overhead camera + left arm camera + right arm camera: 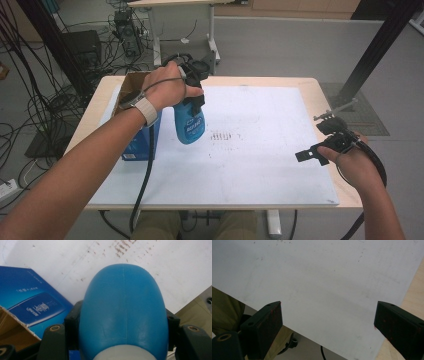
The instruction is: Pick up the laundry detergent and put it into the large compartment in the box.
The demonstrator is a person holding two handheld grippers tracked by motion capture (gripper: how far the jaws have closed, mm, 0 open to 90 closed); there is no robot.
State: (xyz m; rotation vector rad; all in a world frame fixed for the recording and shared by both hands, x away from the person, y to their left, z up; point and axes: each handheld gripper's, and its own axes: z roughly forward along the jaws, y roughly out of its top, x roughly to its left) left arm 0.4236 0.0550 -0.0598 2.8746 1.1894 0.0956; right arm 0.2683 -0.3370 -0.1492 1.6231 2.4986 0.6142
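The left gripper (192, 102), clamped on the blue bottle (189, 125), holds it above the desk (280, 165) beside the open box (135, 120), so setting it down seems next; the right gripper (320, 145) hangs wide open, empty.

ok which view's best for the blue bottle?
High view: the blue bottle shows whole, label included, hanging upside down from the left gripper above the white board beside the blue box. Left gripper view gives just its rounded body close up between the jaws.
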